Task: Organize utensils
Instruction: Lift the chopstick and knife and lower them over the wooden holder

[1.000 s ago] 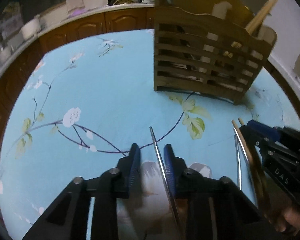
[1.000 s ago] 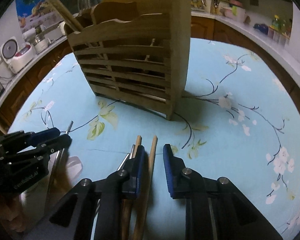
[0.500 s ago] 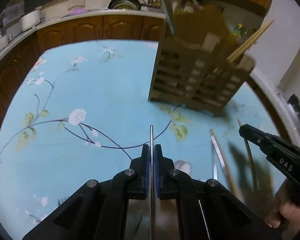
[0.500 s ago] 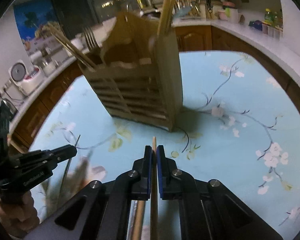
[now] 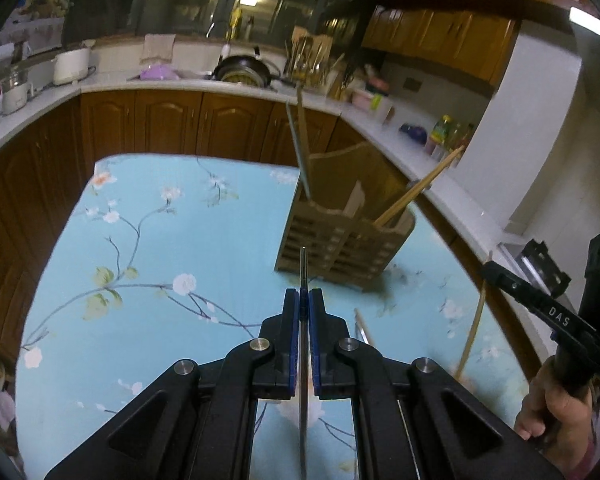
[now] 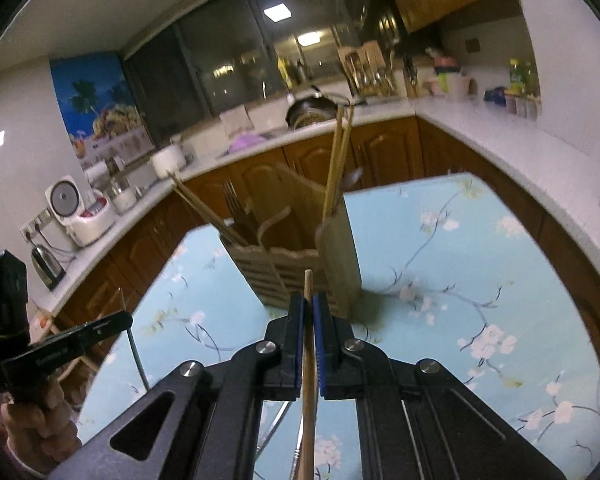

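Observation:
My left gripper (image 5: 304,294) is shut on a thin metal chopstick (image 5: 303,264), lifted above the table, its tip poking out past the pads. My right gripper (image 6: 308,300) is shut on a wooden chopstick (image 6: 308,280), also held in the air. A slatted wooden utensil holder (image 5: 340,240) stands ahead of both, with wooden chopsticks (image 5: 416,192), forks (image 6: 232,208) and upright sticks in its compartments. The right gripper (image 5: 488,270) shows at the right of the left wrist view, and the left gripper (image 6: 126,320) at the left of the right wrist view.
The table wears a blue floral cloth (image 5: 160,240). Two loose utensils (image 5: 362,328) lie on it below the grippers. Wooden cabinets and a white counter ring the table, with a rice cooker (image 6: 76,208), a kettle (image 6: 46,264) and a pan (image 5: 242,72).
Both grippers closed on their sticks lying on the cloth, then lifted them off the table. The holder now looks farther and lower in both views.

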